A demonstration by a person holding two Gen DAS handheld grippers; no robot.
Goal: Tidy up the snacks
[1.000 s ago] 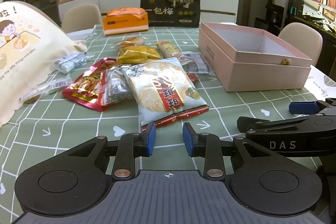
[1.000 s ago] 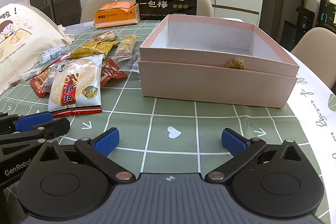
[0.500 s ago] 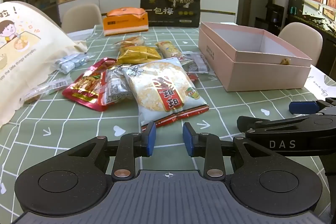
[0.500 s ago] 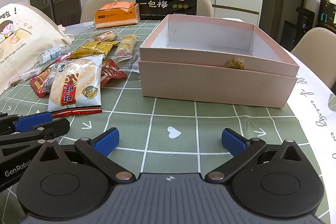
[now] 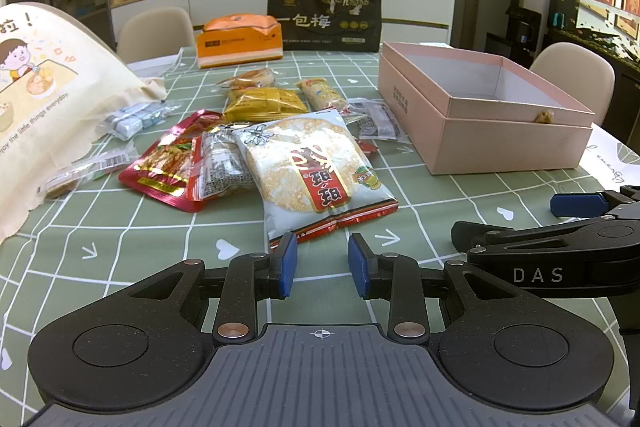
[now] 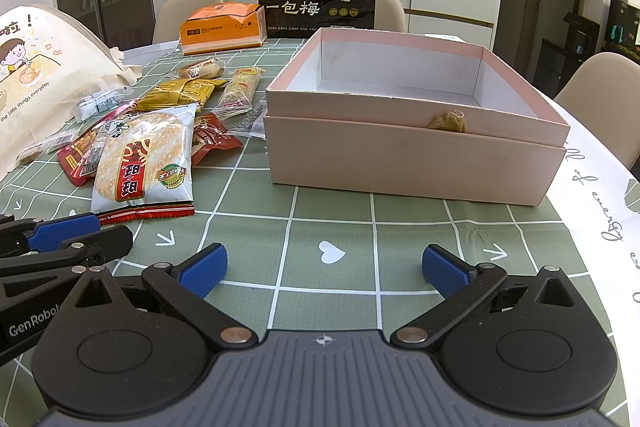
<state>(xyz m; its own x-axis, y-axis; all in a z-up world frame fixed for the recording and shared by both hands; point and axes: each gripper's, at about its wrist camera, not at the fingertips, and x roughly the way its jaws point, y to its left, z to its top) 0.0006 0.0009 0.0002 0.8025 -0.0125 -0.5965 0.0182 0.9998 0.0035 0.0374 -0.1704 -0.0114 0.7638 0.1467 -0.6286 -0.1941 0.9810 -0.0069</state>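
Observation:
Several snack packets lie in a loose pile on the green checked tablecloth: a white rice-cracker bag [image 5: 308, 167] [image 6: 148, 163], a red packet [image 5: 168, 163], a yellow packet [image 5: 264, 103] and smaller ones behind. An open pink box [image 5: 492, 135] [image 6: 404, 155] stands to their right; its inside looks empty. My left gripper [image 5: 322, 265] is open with a narrow gap and empty, just short of the rice-cracker bag. My right gripper [image 6: 322, 269] is wide open and empty, in front of the pink box.
A cream cloth bag [image 5: 44, 99] lies at the left. An orange carton [image 5: 236, 41] and a black snack bag [image 5: 324, 15] stand at the table's far side. Chairs [image 5: 576, 75] surround the table. A white paper [image 6: 600, 211] lies right of the box.

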